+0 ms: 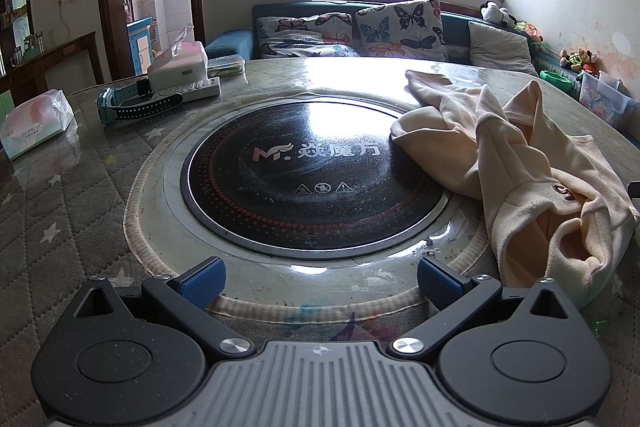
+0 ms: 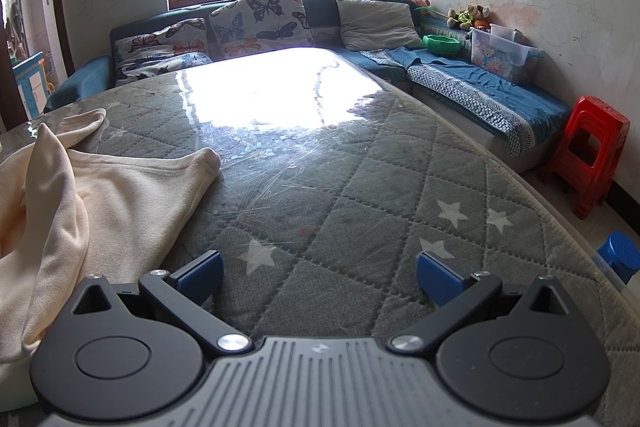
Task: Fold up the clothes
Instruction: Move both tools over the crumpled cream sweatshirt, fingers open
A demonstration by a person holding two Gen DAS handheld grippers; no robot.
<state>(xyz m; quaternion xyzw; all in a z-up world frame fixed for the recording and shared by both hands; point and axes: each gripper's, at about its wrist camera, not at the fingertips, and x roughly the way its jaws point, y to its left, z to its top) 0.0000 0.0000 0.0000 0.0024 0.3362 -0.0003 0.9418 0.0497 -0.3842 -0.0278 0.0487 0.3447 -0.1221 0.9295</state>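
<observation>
A cream fleece garment (image 1: 532, 179) lies crumpled on the right side of the table, partly over the black round cooktop (image 1: 312, 179). In the right wrist view the same garment (image 2: 92, 195) spreads at the left. My left gripper (image 1: 320, 281) is open and empty, low over the table's near edge, left of the garment. My right gripper (image 2: 320, 277) is open and empty over the quilted table cover (image 2: 380, 195), right of the garment.
Tissue packs (image 1: 38, 123), a blue watch (image 1: 132, 103), a remote (image 1: 192, 91) and a tissue box (image 1: 180, 65) lie at the far left. A sofa with butterfly cushions (image 2: 256, 19) stands behind the table. A red stool (image 2: 588, 155) stands at the right.
</observation>
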